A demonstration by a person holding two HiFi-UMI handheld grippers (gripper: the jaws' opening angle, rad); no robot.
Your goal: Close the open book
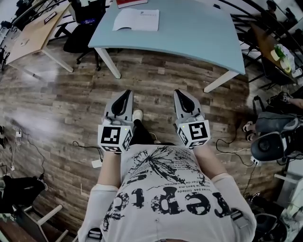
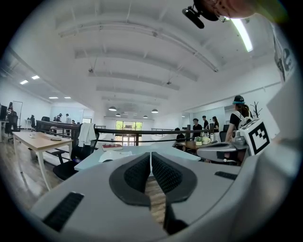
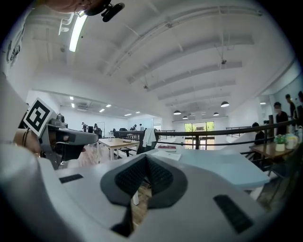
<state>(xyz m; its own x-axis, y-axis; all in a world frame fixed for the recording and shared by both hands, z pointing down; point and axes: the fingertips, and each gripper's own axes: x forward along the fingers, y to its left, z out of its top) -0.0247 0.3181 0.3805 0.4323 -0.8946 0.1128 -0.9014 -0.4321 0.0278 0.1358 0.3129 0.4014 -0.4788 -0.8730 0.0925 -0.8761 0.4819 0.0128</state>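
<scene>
The open book (image 1: 135,20) lies with white pages up on the far side of the light blue table (image 1: 189,33), with a red book (image 1: 131,3) just beyond it. I stand back from the table over the wooden floor. My left gripper (image 1: 124,97) and right gripper (image 1: 181,96) are held side by side in front of my chest, pointing level at the table, well short of it. Both are shut with nothing between the jaws. In the left gripper view the gripper (image 2: 151,156) points at the book (image 2: 106,154). The right gripper (image 3: 146,158) sees the book (image 3: 165,154) too.
A wooden desk (image 1: 33,33) and a black chair (image 1: 83,28) stand at the far left. Bags and a helmet (image 1: 272,142) lie on the floor at the right, and cables (image 1: 85,146) run near my feet. Other people stand far off in the room.
</scene>
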